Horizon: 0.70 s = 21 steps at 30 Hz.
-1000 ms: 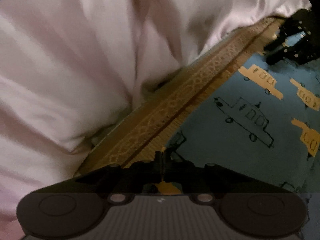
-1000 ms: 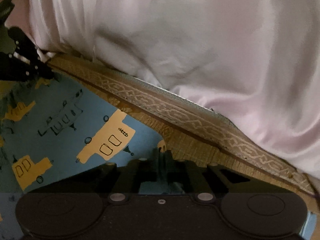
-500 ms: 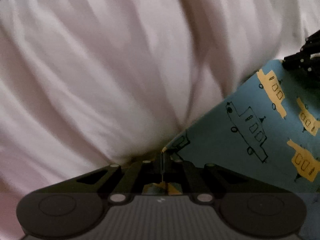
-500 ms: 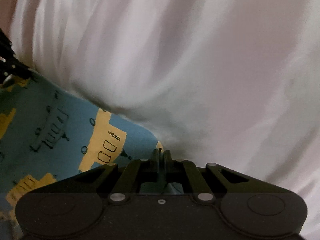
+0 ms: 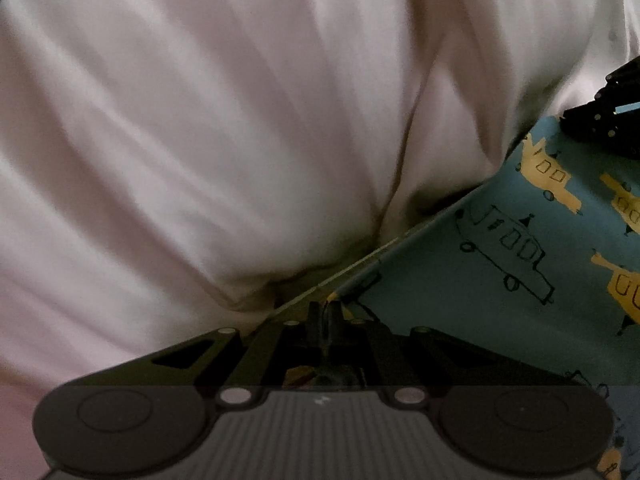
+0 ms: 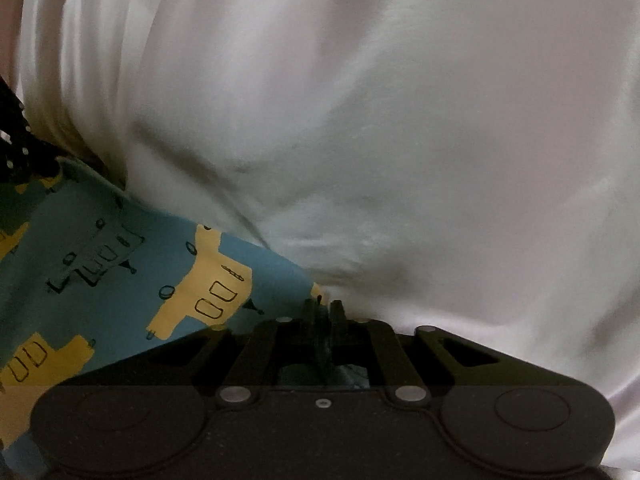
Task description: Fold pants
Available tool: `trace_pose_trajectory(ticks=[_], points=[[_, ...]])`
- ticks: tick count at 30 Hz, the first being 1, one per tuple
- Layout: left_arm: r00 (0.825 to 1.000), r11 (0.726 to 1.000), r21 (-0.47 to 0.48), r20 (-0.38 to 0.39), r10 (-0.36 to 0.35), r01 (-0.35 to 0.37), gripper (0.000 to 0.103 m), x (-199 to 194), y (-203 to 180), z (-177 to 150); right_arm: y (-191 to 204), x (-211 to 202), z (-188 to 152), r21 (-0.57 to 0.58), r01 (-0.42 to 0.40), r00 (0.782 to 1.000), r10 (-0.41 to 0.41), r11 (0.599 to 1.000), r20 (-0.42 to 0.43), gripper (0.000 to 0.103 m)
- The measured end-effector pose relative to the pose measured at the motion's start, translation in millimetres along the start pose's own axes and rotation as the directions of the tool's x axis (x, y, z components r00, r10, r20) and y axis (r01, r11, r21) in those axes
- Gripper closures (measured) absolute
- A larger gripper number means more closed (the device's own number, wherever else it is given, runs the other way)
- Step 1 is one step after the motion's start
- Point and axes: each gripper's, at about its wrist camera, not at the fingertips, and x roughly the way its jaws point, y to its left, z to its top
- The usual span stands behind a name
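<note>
The blue cotton pants printed with yellow and outlined cars (image 5: 520,264) lie stretched between the two tools, their far edge pushed up against a heap of rumpled white bedding (image 5: 240,120). The left tool (image 5: 326,308) is clenched tight on one corner of the pants, a scrap of cloth pinched between its black fingers (image 5: 316,316). The right tool (image 6: 323,307) has the opposite corner between its fingers (image 6: 338,312), and its jaws are opening, with a narrow gap around the fabric. In the left wrist view the right tool shows as a dark shape at the upper right edge, touching the pants. The white bedding (image 6: 400,120) fills everything beyond the cloth.
</note>
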Motion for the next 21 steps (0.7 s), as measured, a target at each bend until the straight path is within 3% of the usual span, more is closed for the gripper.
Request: trace_pose_trajectory(ticks=[3,7,12,13,14,15,17,18,21], points=[[1.000,1.000,0.012,-0.009,-0.013,0.013,0.090,0.3,3.1,-3.3,-18.5,-9.0,-2.0,0.054,-0.036,0.999,0.035,0.998,0.011,0.050],[1.000,1.000,-0.015,-0.021,-0.015,0.014,0.068,-2.4,8.5,-6.3,-23.8,-10.4,6.2,0.068,-0.055,0.998,0.053,0.996,0.026,0.039],[0.997,0.996,-0.062,-0.046,-0.060,0.057,0.067,-0.2,23.2,-8.9,-27.2,0.3,18.1,0.098,-0.091,0.996,0.092,0.991,-0.008,0.037],[0.996,0.996,-0.065,-0.047,-0.071,0.068,0.067,3.0,24.7,-8.3,-28.4,1.7,19.2,0.106,-0.094,0.995,0.096,0.990,-0.013,0.039],[0.995,0.995,-0.070,-0.050,-0.081,0.077,0.067,4.0,26.7,-7.2,-30.0,4.1,20.8,0.114,-0.097,0.995,0.100,0.989,-0.021,0.050],[0.995,0.994,-0.074,-0.055,-0.087,0.083,0.067,4.6,28.4,-5.7,-32.6,5.9,22.3,0.125,-0.102,0.994,0.107,0.987,-0.032,0.075],[0.993,0.992,-0.080,-0.062,-0.104,0.099,0.073,8.6,29.0,-3.1,-39.9,7.9,25.5,0.140,-0.099,0.993,0.107,0.985,-0.048,0.097],[0.991,0.991,-0.080,-0.062,-0.116,0.111,0.085,8.4,29.8,-2.1,-40.5,7.4,26.7,0.147,-0.106,0.993,0.114,0.983,-0.044,0.100],[0.987,0.985,-0.100,-0.066,-0.147,0.140,0.099,6.1,32.0,-0.9,-40.7,-7.1,24.9,0.135,-0.111,0.993,0.115,0.985,-0.022,0.101]])
